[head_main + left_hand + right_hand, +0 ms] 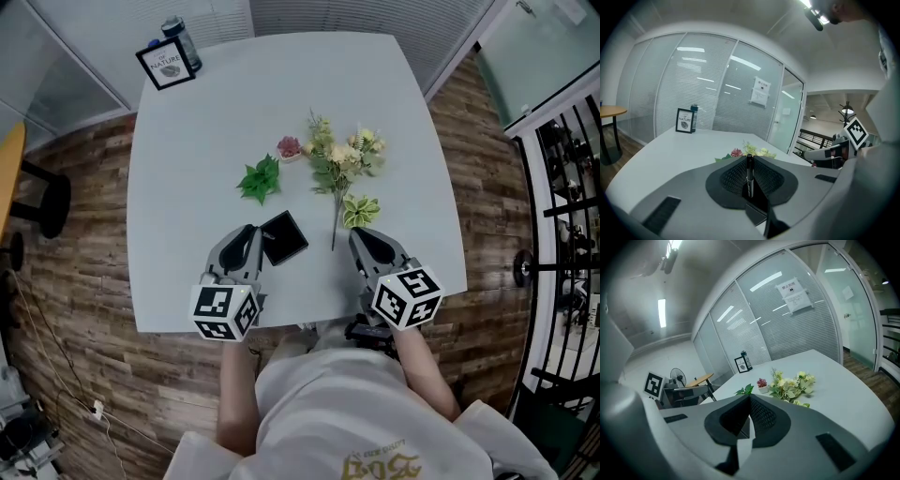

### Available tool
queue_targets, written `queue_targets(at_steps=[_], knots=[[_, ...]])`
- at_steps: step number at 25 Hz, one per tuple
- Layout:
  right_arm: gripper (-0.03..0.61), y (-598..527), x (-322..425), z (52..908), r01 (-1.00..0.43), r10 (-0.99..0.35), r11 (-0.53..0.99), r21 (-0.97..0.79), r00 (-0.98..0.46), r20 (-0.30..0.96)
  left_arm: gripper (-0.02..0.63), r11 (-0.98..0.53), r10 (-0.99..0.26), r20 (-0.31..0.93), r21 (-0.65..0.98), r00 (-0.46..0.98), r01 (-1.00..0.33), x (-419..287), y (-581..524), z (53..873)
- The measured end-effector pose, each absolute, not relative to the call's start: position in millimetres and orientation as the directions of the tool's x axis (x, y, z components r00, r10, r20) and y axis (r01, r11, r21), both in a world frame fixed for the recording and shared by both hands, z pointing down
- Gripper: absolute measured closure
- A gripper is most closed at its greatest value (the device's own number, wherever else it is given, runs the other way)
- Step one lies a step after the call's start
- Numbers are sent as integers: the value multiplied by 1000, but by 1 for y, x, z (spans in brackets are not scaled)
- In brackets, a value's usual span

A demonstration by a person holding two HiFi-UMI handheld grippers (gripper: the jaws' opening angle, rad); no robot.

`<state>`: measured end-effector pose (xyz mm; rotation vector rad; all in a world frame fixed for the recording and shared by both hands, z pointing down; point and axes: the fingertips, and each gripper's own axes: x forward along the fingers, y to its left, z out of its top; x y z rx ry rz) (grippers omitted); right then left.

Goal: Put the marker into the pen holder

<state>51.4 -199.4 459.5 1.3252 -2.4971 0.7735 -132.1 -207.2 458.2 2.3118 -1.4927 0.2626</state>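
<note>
Left tool [750, 161]: jaws clamped on a slim black marker [749, 180], upright, lower centre of the left gripper view.
Right tool [749, 401]: jaws together, nothing held.
Black square pen holder [283, 236]: on the pale grey worktop [206, 122], frame centre, just beside the left tool.

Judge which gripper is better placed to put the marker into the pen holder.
Left. The left gripper clamps the marker and sits right beside the black pen holder; the right gripper is shut, empty, farther away.

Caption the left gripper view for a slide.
Left gripper shut on a black marker, upright between its jaws; flowers and a framed sign on the white table beyond.
</note>
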Motion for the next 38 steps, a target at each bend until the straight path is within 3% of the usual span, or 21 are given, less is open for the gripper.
queue_targets(at_steps=[38], knots=[[561,-209,43,505,-800,-632,463,-382,-600,491,563,-339,-790,541,8,289,-941,-112,-213,528]])
